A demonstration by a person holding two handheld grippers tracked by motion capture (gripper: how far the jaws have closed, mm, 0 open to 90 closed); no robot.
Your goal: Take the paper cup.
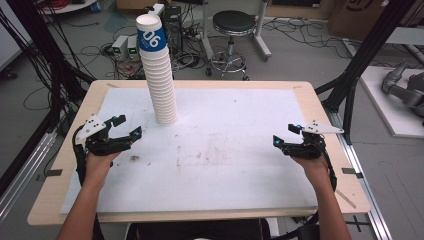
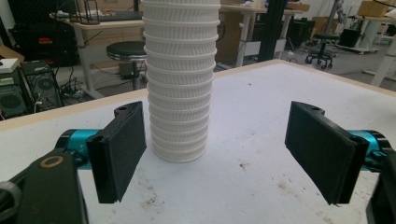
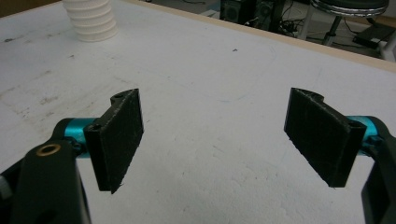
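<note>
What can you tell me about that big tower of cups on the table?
The cup stack is a tall tower of white, ribbed cups that look like paper, nested mouth-up. The top cup carries a blue band with white numerals. It leans slightly and stands on the white mat toward the far left. Nothing else touches it; the left gripper is nearby, jaws open, apart from it.

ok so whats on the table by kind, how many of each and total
stack of white paper cups: 1 (cups nested too tightly to count singly)
white mat: 1
grippers: 2, the left gripper and the right gripper, both open and holding nothing
total: 4
</note>
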